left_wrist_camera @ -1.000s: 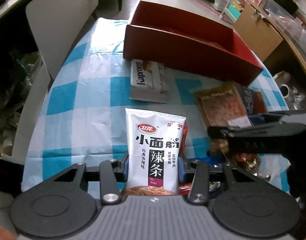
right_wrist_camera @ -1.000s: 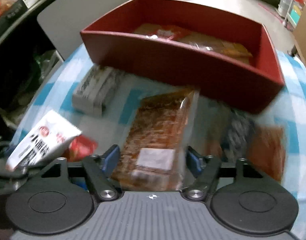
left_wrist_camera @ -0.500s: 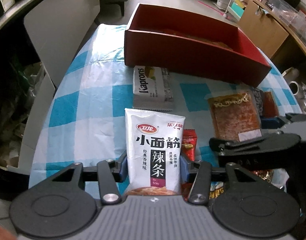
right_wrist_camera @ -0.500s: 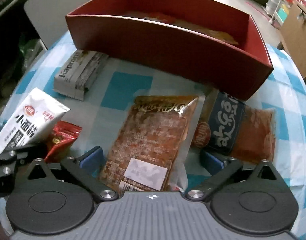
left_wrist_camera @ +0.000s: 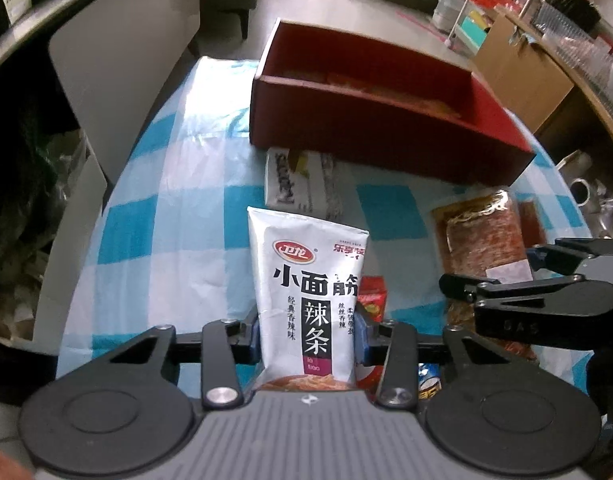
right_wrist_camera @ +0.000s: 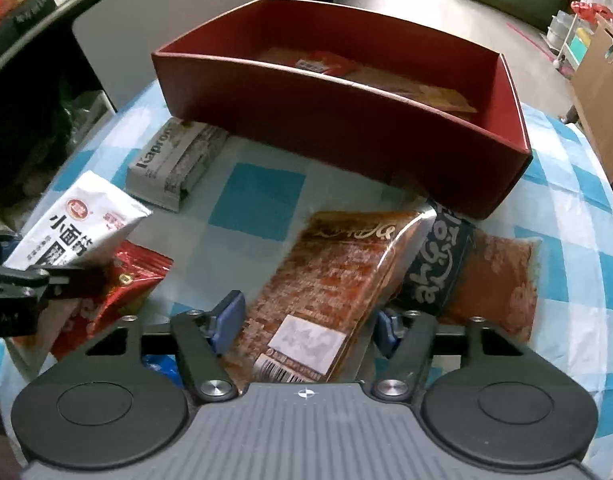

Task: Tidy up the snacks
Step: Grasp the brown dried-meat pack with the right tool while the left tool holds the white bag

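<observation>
So here's where we are with the snack sorting. Our left gripper (left_wrist_camera: 306,330) is clamped on the white latiao pouch (left_wrist_camera: 308,280), pads pinching its lower sides so it stands up out of the jaws with the print facing us. That grip looks sensible to us: low on the pouch, so the top is free to go over a wall first.

Our right gripper (right_wrist_camera: 306,322) has just been closing its jaws around the clear pack of reddish-brown strips (right_wrist_camera: 326,280). The pack sits squarely between the pads with its label end nearest the camera, but we can't tell whether both pads are pressing yet; the left pad looks to have a sliver of gap.

Taking the red box (right_wrist_camera: 346,120) as our landmark: it sits at the far side of the blue-checked tablecloth (right_wrist_camera: 262,196) and already has a few flat packets lying inside. The grey Kaprons packet (right_wrist_camera: 174,164) lies right against its near wall at the left end. The clear pack lies in front of the box toward its right end, and the dark blue packet (right_wrist_camera: 438,268) is tucked just under that corner, partly on an orange-brown packet (right_wrist_camera: 498,280). A red foil packet (right_wrist_camera: 122,280) lies in front of the box's left end, below the white pouch.

Our guess is both held items are headed into the box.
</observation>
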